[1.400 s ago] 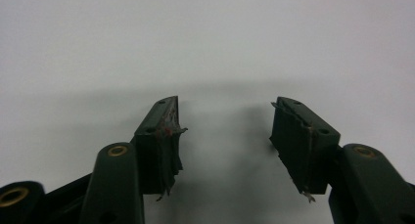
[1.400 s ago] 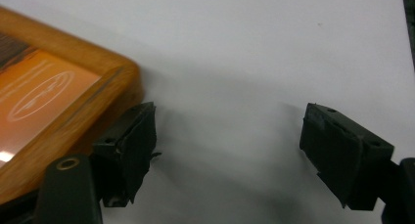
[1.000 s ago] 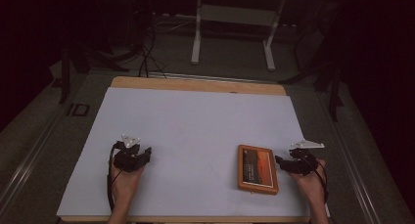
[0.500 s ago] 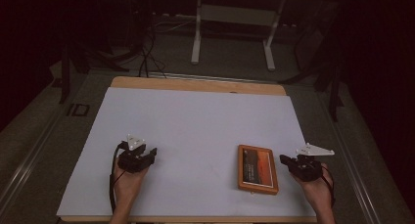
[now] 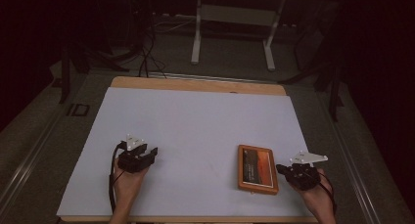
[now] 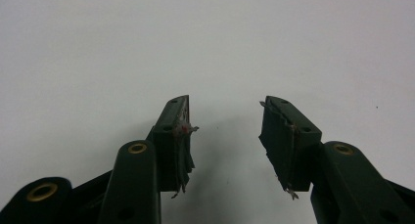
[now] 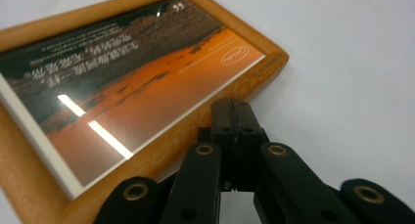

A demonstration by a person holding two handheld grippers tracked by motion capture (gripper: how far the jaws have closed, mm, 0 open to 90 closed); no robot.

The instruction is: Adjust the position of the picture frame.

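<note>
A wooden picture frame (image 5: 258, 169) with an orange and dark print lies flat on the white table cover (image 5: 195, 126), near the front right. In the right gripper view the picture frame (image 7: 122, 87) spreads across the left and middle. My right gripper (image 5: 281, 168) sits just right of the frame, apart from its edge. The right gripper (image 7: 234, 106) has its jaws shut together with nothing between them, tips near the frame's corner. My left gripper (image 5: 150, 152) rests at the front left. The left gripper (image 6: 225, 111) stands open over bare cover, holding nothing.
The wooden table edge (image 5: 195, 83) shows along the far side of the cover. Behind the table stand a white desk frame (image 5: 232, 38) and cables (image 5: 144, 53) on a dark floor. Wide bare cover lies between the two hands and beyond them.
My right hand has shifted a little beside the frame's right edge, toward the near side of the table. The left hand and the frame have stayed put.
</note>
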